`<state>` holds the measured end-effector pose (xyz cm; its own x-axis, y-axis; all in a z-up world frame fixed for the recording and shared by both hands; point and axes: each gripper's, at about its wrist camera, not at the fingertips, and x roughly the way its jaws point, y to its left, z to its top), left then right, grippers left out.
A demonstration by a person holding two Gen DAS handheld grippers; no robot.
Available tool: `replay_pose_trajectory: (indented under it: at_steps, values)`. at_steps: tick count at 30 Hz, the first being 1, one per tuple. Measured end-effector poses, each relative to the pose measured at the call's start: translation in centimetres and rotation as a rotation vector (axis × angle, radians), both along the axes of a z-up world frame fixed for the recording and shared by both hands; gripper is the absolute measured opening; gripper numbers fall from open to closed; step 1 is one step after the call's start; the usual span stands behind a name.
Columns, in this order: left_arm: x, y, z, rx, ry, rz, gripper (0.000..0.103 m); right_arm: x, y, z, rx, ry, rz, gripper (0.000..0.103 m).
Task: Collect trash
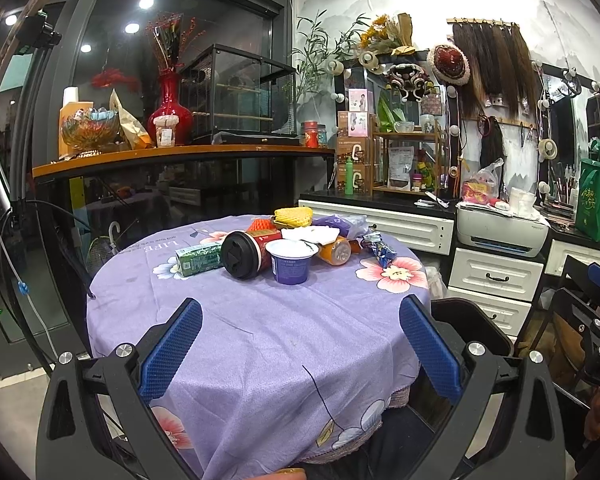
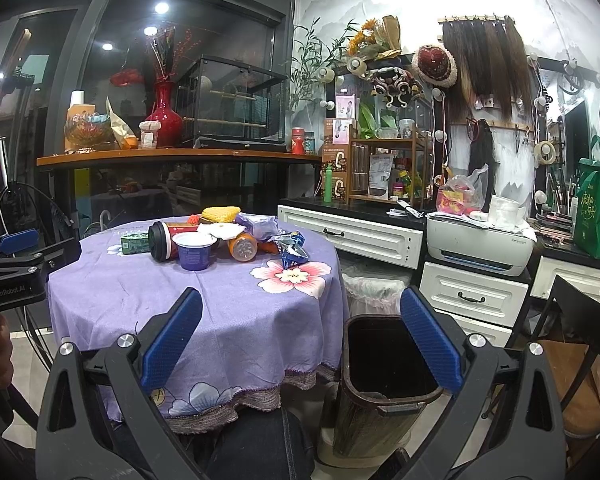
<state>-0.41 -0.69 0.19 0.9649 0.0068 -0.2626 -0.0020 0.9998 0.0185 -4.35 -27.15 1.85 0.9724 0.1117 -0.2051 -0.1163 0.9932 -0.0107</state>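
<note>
A pile of trash lies at the far side of the round table with a purple cloth (image 1: 260, 332): a red coffee cup with a black lid (image 1: 242, 255) on its side, a blue yogurt cup (image 1: 291, 261), a green carton (image 1: 198, 259), an orange bottle (image 1: 334, 251), a blue wrapper (image 1: 380, 250), white tissue (image 1: 310, 234) and yellow foam netting (image 1: 294, 216). A dark brown bin (image 2: 384, 384) stands on the floor right of the table (image 2: 220, 320). My left gripper (image 1: 300, 336) is open and empty above the near cloth. My right gripper (image 2: 300, 336) is open and empty, between table edge and bin.
White drawers with a printer (image 2: 480, 240) stand behind the bin. A black chair (image 2: 580, 332) is at the right. A shelf with a red vase (image 1: 170, 108) and a glass cage runs along the back. A knee (image 2: 256, 448) shows below the table edge.
</note>
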Motion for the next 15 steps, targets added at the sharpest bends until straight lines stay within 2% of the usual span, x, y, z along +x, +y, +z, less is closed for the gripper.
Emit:
replay_pose_trajectory:
  at_steps: [15]
  values:
    - [0.19, 0.10, -0.11, 0.000, 0.001, -0.002, 0.098, -0.10, 0.03, -0.03, 0.001, 0.002, 0.001, 0.098]
